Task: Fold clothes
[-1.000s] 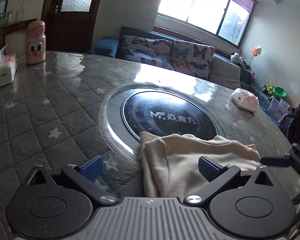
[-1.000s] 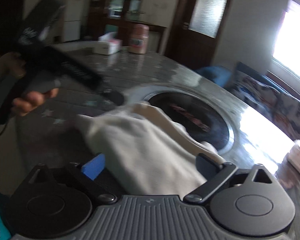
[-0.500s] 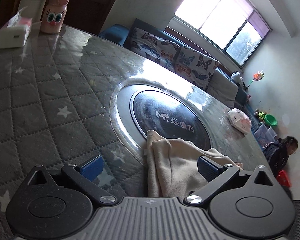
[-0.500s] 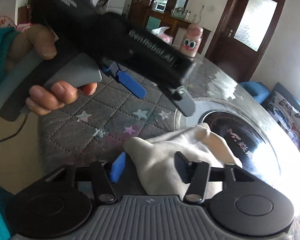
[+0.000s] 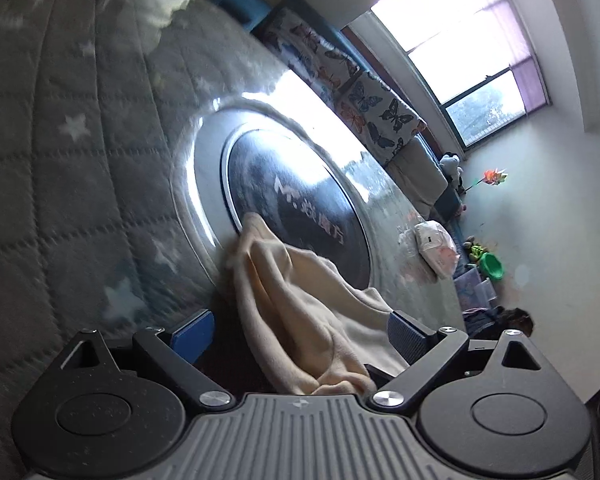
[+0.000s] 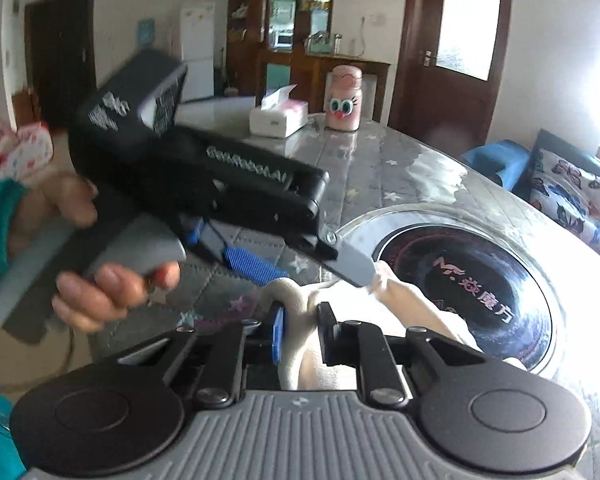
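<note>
Right tool [image 6: 300,334] clenched on cream garment [image 5: 300,320], left tool [image 5: 300,332] released, garment's length toward hotplate [image 5: 300,208]

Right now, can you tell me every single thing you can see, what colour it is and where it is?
cloth: one, cream, bunched on the table, partly over the dark round plate
round plate: one, black with a silver ring, mid-table
table cover: one, grey quilted with white stars
tissue box: one, white and pink, far end of the table
bottle: one, pink with cartoon eyes, beside the tissue box
plastic bag: one, white and pink, far table edge
sofa cushions: butterfly print, under the window
left tool: black and blue, open around the cloth, jaws just closing slightly
right tool: black and blue, just closed on a cloth fold
hand: holding the left tool's grey handle
</note>
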Tool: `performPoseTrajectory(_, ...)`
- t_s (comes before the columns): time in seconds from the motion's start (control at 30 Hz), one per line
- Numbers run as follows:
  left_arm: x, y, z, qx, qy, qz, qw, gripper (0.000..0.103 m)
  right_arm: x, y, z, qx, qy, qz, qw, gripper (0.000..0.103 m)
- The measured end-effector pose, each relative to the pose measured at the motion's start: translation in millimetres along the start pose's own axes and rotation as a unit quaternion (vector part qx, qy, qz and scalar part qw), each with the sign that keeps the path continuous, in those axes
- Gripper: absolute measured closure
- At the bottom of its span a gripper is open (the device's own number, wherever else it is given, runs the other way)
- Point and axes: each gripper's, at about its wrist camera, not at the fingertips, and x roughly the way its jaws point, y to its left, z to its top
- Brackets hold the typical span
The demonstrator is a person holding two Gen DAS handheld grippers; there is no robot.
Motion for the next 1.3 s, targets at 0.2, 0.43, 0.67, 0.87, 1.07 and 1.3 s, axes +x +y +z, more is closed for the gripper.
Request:
performPoseTrajectory(0.2, 21, -6, -6, -0.005, 0.017, -0.005, 0.9998, 0.043, -10, 0, -10, 0.007, -0.005, 0.013, 1.0, 0.088)
performPoseTrajectory(0.43, 26, 2, -9, -0.006, 0.015, 0.006, 0.9999, 0.077, -20, -10, -28, 0.036, -0.01, 0.011, 0.999, 0.082)
performPoseTrajectory(0.67, 24, -1, -11, 0.011, 0.007, 0.011, 0.9999, 0.076, -50, -59, -58, 0.116, -0.007, -0.077, 0.99, 0.064)
performPoseTrajectory(0.87, 27, -6, -11, 0.028, 0.012, 0.011, 0.9995, 0.071, -70, -119, -97, 0.221, 0.003, -0.171, 0.96, 0.054)
performPoseTrajectory(1.07, 27, -17, -16, 0.084, 0.007, 0.026, 0.9961, 0.072, -62, -165, -128, 0.319, 0.002, -0.155, 0.935, 0.053)
performPoseTrajectory(1.3, 26, -32, -26, 0.161, -0.009, 0.058, 0.9852, 0.08, -52, -169, -120, 0.315, 0.0, -0.144, 0.938, 0.087)
